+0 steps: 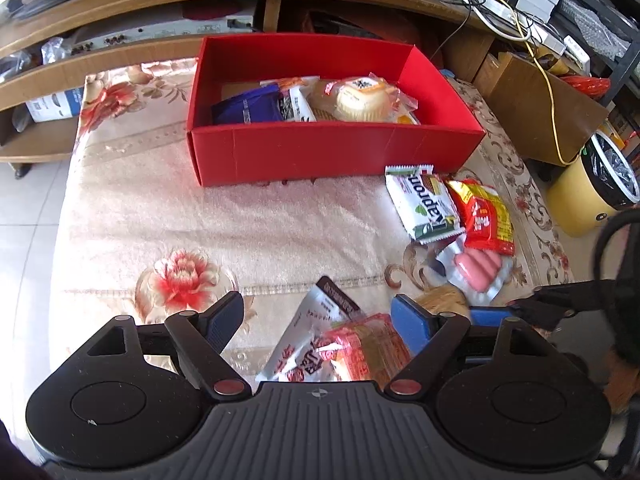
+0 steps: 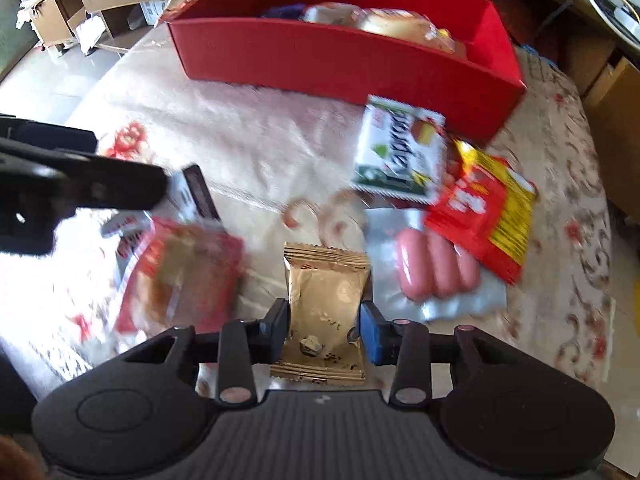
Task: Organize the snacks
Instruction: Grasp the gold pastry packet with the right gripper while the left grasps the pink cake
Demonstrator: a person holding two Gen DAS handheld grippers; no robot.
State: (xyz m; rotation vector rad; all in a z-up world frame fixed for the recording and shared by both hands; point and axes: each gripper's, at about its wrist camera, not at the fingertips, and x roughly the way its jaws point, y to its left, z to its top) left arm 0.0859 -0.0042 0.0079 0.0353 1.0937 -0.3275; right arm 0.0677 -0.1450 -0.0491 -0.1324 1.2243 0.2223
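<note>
A red box [image 1: 336, 148] stands at the far side of the cloth-covered table, with a wrapped cupcake [image 1: 362, 98] and a purple packet [image 1: 248, 106] inside. My left gripper [image 1: 318, 320] is open over a white-and-brown packet [image 1: 308, 336] and a red-wrapped cake [image 1: 370, 350]; its pads touch neither. My right gripper [image 2: 324, 330] is shut on a gold packet [image 2: 326, 292], pads pressed on both sides. To the right lie a green-and-white wafer packet [image 2: 400, 152], a red-and-yellow packet [image 2: 484, 216] and a sealed pack of pink sausages [image 2: 436, 268].
The floral tablecloth [image 1: 180, 220] covers the table. Behind the box runs a wooden TV stand [image 1: 120, 60] with cables on top. A cardboard box [image 1: 536, 108] and a yellow bin [image 1: 592, 196] stand on the floor to the right.
</note>
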